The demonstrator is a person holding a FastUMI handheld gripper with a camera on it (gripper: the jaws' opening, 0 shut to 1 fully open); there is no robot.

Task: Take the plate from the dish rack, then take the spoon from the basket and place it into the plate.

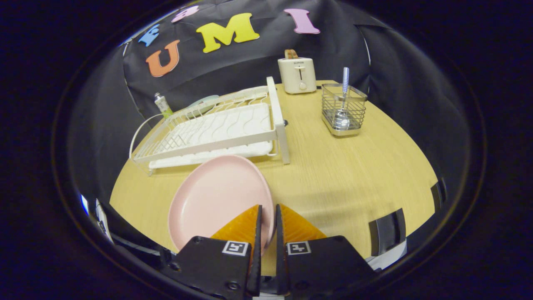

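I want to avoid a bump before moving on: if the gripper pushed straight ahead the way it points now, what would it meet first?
The gripper is shut on the pink plate, so the plate leads. Straight ahead, it would probably meet the dish rack first, near its right end, though depth is unclear.

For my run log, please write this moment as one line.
tool: shut on plate rim | plate: out of dish rack, held over table | spoon: standing in basket | next: probably set plate down
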